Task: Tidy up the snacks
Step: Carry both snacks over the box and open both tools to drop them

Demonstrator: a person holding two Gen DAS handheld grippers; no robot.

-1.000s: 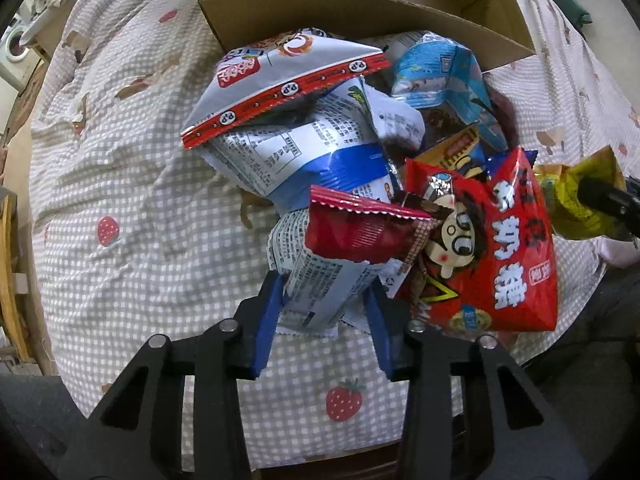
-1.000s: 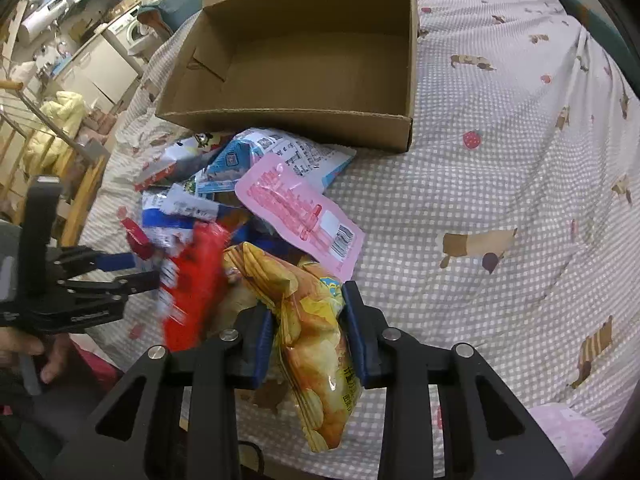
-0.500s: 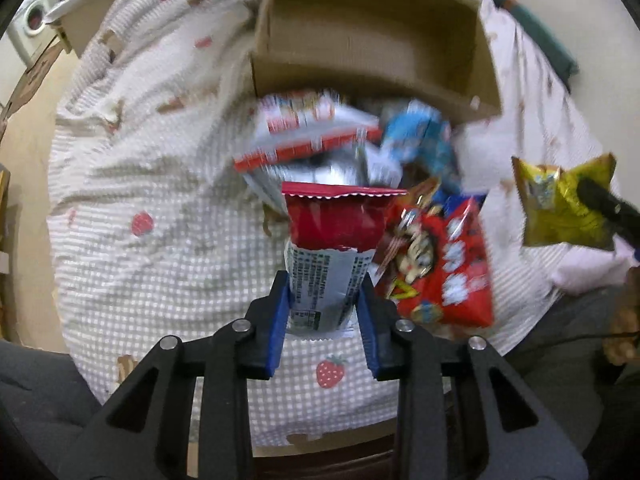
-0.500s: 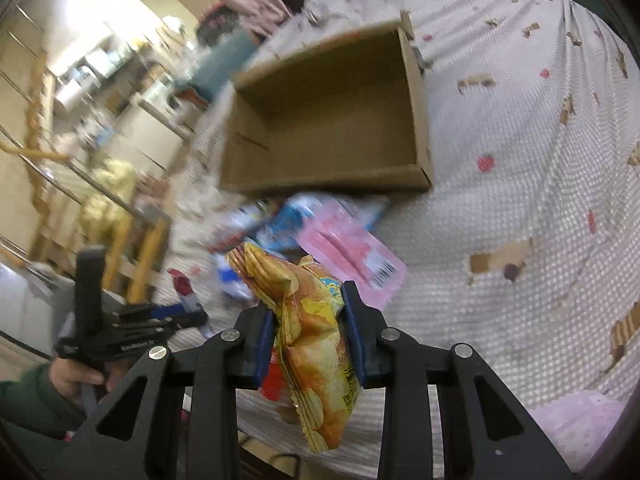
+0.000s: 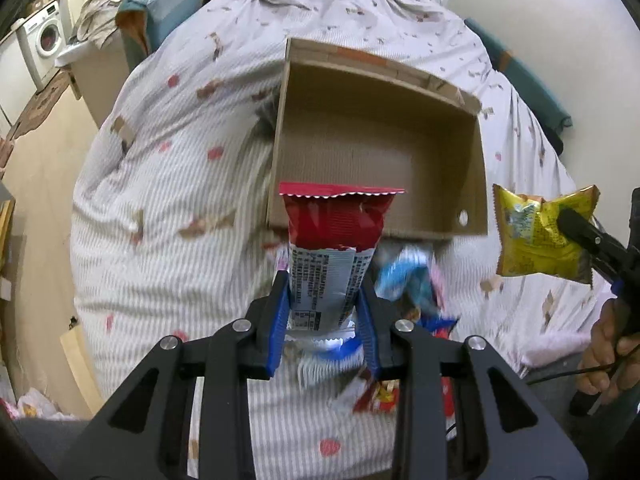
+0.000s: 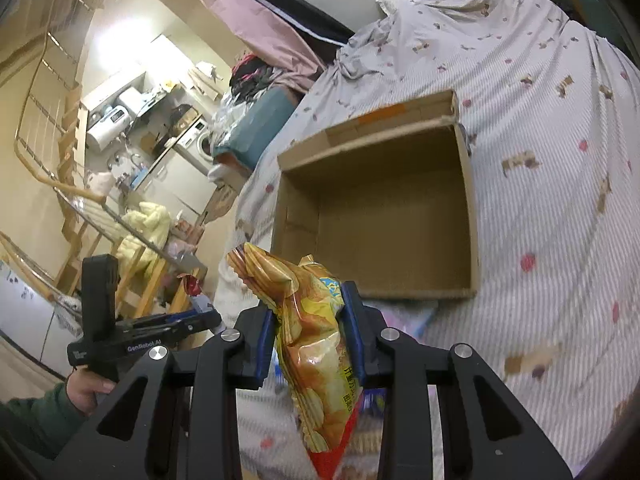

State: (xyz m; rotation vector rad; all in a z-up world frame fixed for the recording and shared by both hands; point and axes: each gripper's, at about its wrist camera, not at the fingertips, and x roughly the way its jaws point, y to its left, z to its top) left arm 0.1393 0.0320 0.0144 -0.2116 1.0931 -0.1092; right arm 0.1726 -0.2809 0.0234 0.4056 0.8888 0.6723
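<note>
Red packet (image 5: 336, 240) pinched in left gripper (image 5: 324, 316), yellow bag (image 6: 316, 344) in right gripper (image 6: 312, 332), both raised toward the empty box (image 5: 380, 152).

Blurred snack pile (image 5: 408, 292) partly hidden behind the red packet (image 5: 334, 236).

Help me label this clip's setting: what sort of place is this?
Probably a small lived-in home: a bed under a printed sheet, a washing machine in a cluttered kitchen corner, and a wooden drying rack.

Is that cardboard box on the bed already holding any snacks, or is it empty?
Empty. Both wrist views look down into the cardboard box and show only its bare brown floor and walls; no packet lies inside it.
</note>
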